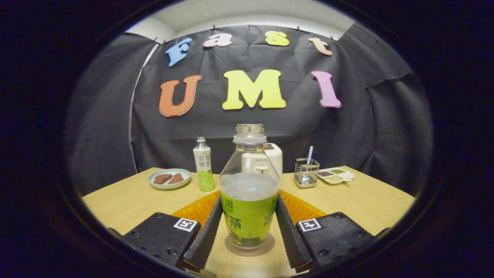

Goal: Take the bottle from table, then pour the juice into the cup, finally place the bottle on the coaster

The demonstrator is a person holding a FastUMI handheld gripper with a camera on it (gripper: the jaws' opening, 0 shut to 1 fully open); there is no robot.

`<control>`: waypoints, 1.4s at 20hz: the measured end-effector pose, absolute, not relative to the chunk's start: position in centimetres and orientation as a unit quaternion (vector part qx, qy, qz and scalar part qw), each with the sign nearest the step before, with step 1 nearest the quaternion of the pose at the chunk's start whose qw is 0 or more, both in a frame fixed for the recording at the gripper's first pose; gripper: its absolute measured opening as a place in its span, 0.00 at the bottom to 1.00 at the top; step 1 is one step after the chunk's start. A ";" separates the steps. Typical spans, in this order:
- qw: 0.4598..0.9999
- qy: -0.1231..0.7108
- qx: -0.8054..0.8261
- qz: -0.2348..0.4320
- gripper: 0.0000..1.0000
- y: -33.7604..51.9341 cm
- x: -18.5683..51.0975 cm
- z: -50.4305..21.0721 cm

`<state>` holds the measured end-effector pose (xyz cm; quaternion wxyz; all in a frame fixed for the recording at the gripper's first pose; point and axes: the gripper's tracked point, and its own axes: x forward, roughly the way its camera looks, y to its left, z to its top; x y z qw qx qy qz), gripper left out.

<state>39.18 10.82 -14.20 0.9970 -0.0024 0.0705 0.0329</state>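
Gripper view. Item one: bottle (249, 189), clear plastic, uncapped, upright on the table (127, 200), near its front edge. It holds pale liquid to about half height; a green label wraps its lower body. It stands on a round, greyish disc, possibly the coaster (266, 247), though that cannot be confirmed.

Gripper (249, 227): both fingers (206, 231) lie flat against the bottle's sides at label height, one on each side, closed on it. Each finger runs back to a dark block bearing a square marker.

An orange ribbed surface (197, 210) shows behind the fingers on both sides of the bottle; what it is cannot be told.

Beyond the bottle, toward the table's back edge:
- Second bottle (203, 170), smaller, capped, upright, with a white label and green contents, left of the main bottle and well apart from it.
- Plate (170, 179), pale green, round, just left of the small bottle, carrying two brown pieces (169, 178).
- White appliance (274, 156), directly behind the main bottle and partly hidden by it.
- Wire holder (306, 173), metal, square, right of the appliance, with a straw-like stick (310, 154) standing in it.
- Divided tray (335, 176), white, just right of the holder, holding small portions of brown and green matter, near the back right corner.

Table top: light wood.
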 end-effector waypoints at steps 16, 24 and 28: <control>0.995 0.086 -0.032 0.038 0.93 11.5 38.9 -15.9; 0.998 0.045 -0.032 0.030 1.00 11.1 34.0 -10.8; 0.998 0.034 -0.052 0.003 1.00 10.0 29.7 -8.2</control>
